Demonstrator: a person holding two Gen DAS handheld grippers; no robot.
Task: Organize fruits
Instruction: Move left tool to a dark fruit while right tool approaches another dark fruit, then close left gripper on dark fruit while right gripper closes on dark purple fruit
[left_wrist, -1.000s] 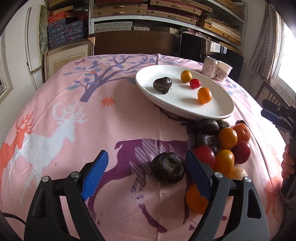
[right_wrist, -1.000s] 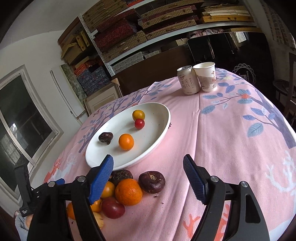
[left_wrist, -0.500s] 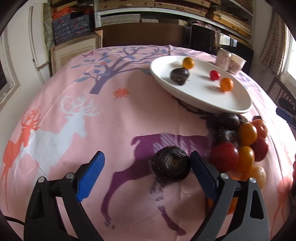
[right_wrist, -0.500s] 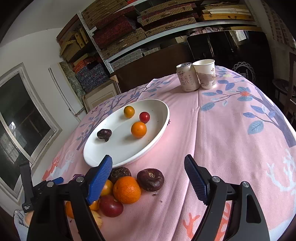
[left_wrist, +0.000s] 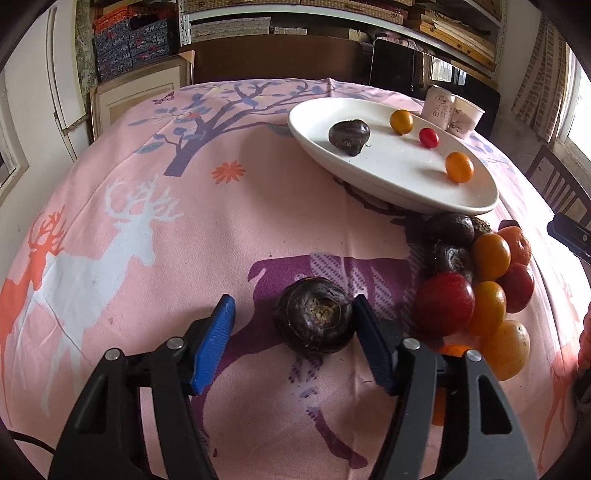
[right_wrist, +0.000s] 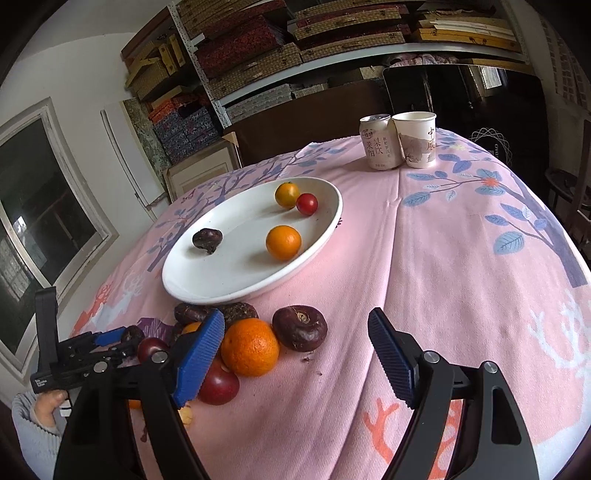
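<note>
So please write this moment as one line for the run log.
left gripper: open, around dark fruit, right pad touching | right gripper: open, empty, above fruit pile | plate: four fruits

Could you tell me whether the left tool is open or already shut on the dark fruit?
Open. The left tool straddles the dark fruit; its right pad looks to touch it, while a clear gap remains at the left pad.

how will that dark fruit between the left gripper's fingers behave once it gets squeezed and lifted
The dark fruit looks squat and flat-bottomed, so it probably sits steady rather than rolling. Its skin looks firm and slightly glossy, so it may slip a little. The left gripper touches it only with one pad, so closing may nudge it sideways first.
</note>
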